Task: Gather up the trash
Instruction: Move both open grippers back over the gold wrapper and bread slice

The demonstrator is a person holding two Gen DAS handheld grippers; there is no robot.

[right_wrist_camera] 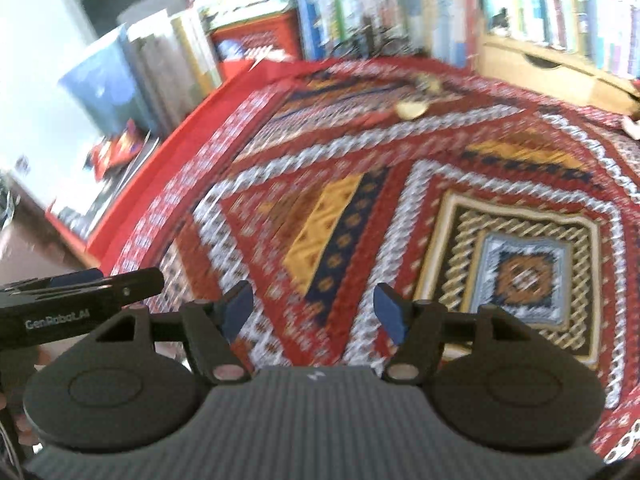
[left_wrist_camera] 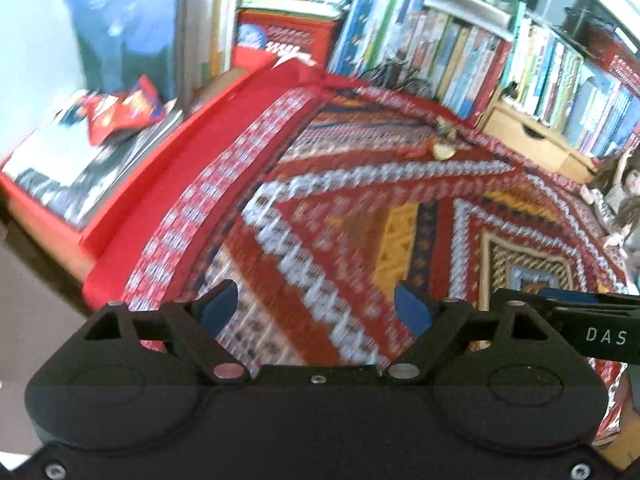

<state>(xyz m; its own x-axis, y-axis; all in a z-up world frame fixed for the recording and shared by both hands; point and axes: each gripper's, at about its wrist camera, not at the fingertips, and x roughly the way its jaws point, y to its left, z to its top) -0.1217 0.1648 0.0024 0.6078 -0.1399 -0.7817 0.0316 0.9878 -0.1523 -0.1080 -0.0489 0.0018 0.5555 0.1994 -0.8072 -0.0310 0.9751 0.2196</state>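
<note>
A red wrapper [left_wrist_camera: 120, 110] is seen crumpled on a stack of magazines [left_wrist_camera: 76, 168] at the left, beside the red edge of the rug [left_wrist_camera: 340, 216]; in the right wrist view the same wrapper [right_wrist_camera: 116, 150] appears at the left margin. Small scraps [left_wrist_camera: 442, 148], pale and orange, are seen lying on the far part of the rug, near the bookshelf [left_wrist_camera: 500, 60]; in the right wrist view they [right_wrist_camera: 412, 109] are blurred, and their nature cannot be told. Both views are smeared by motion.

The left gripper [left_wrist_camera: 318, 310] is held above the rug with its jaws apart and nothing between them. The right gripper [right_wrist_camera: 316, 312] is likewise held above the rug, jaws apart and empty, and it lies just beside the left one, each intruding on the other's view. Both are well apart from the wrapper and the scraps.

A light wooden drawer unit [left_wrist_camera: 532, 140] is set under the books at the right. A doll [left_wrist_camera: 620, 196] is seen at the rug's right edge.
</note>
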